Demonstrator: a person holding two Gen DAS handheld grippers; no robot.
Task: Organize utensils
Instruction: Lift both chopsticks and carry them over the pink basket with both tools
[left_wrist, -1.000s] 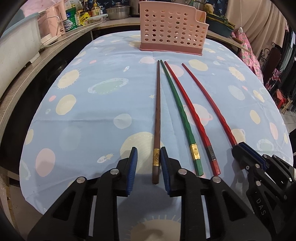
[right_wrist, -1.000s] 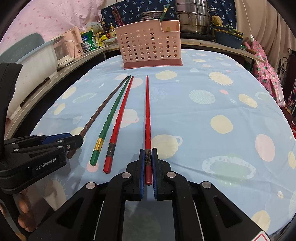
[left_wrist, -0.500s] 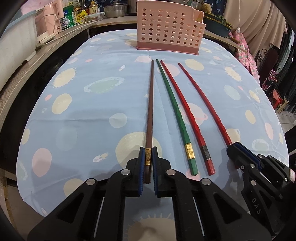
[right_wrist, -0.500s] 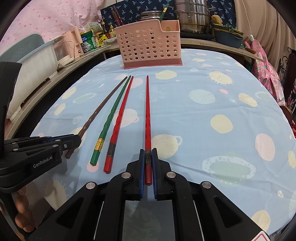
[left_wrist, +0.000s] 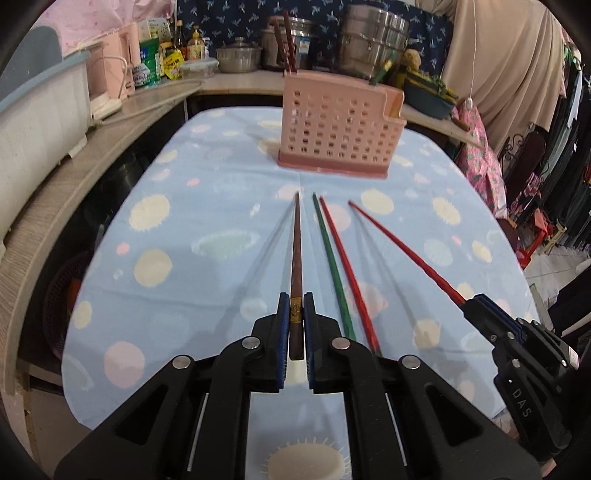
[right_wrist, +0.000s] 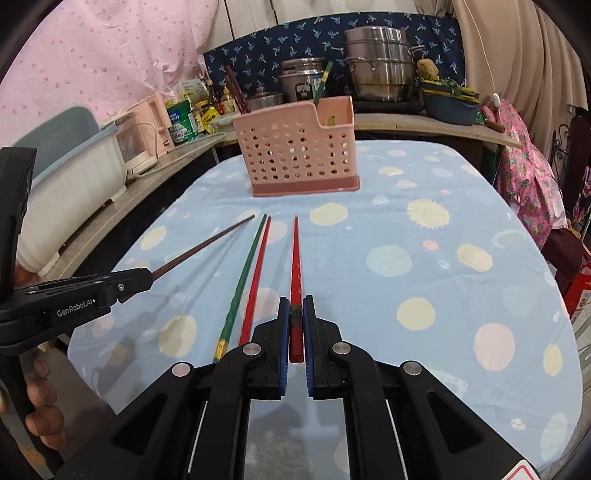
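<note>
Pink perforated holder (left_wrist: 338, 127), far, contents partly hidden. Chopsticks, four: brown chopstick (left_wrist: 296, 258) clenched in left gripper (left_wrist: 296, 325); red chopstick (right_wrist: 295, 266) clenched in right gripper (right_wrist: 295, 325); green chopstick (left_wrist: 330, 258) and second red chopstick (left_wrist: 347, 266) lying on tablecloth (left_wrist: 184, 258), near ends cut off.

Quick count: four long chopsticks on the surface (right_wrist: 461, 221), namely one brown chopstick (left_wrist: 296, 258), one green chopstick (left_wrist: 330, 254) and two red ones (left_wrist: 345, 258) (right_wrist: 295, 258). One pink holder (right_wrist: 299, 147) at 12 o'clock. Two grippers (left_wrist: 296, 312) (right_wrist: 295, 314). Back counter: two steel pots (right_wrist: 380, 66) (right_wrist: 299, 79).
</note>
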